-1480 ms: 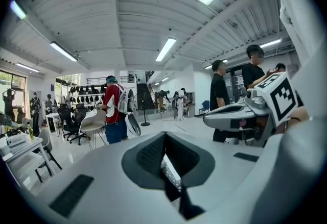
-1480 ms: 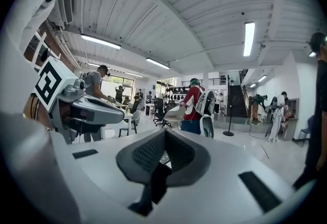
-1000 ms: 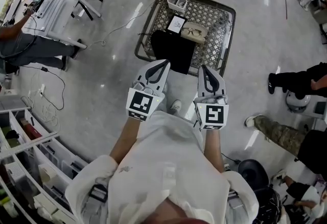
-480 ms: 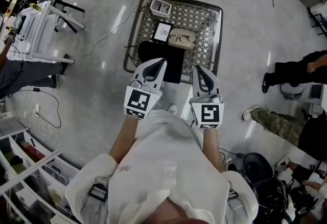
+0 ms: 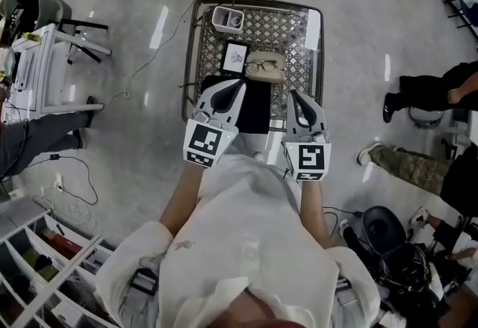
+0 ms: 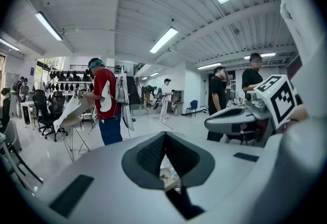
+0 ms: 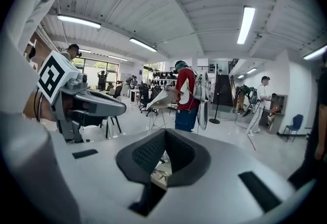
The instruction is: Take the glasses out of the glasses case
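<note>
Beige oval glasses case (image 5: 267, 69), dark-framed glasses (image 5: 261, 64) lying on it, sits mid-way on the metal mesh table (image 5: 191, 42). At the table's near edge hover the left gripper (image 5: 237, 85) and right gripper (image 5: 297, 97), both with jaws together and empty.

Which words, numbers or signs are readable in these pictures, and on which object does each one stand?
No text is readable.
Card on the mesh table: dark print, too small to read.
Left cube, right cube: black square markers only, no words.
</note>
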Motion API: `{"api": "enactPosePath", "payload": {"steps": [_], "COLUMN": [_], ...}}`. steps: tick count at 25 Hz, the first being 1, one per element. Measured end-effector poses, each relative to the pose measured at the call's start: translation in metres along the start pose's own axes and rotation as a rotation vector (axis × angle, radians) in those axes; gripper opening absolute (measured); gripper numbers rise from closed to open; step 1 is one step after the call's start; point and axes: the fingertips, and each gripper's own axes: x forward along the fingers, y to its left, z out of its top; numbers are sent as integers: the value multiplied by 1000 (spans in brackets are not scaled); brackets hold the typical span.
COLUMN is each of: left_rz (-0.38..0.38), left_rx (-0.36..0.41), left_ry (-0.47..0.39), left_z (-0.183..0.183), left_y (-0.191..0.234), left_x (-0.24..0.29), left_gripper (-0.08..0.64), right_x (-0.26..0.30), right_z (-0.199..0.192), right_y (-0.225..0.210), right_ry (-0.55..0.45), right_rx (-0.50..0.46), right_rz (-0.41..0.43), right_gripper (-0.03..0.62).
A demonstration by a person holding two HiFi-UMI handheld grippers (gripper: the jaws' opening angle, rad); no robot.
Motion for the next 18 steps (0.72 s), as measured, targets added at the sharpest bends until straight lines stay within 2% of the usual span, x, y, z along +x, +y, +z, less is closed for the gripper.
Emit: {"api": "enactPosePath", "payload": {"steps": [8,18], "left_rz": [-58,-88], "left_rx": [-31,-97], "left_ry": [35,104], "left_z": [-19,-60], "left_y": [48,65], "left_x": [29,72], "left_gripper": [12,12], "right_x": [55,112], "right_z": [-7,-55], "right_y": [-5,-9], "right_ry": [63,186], "right_rx": [-23,-94], "right_rz": [-45,35], "right_gripper": [8,14]}}
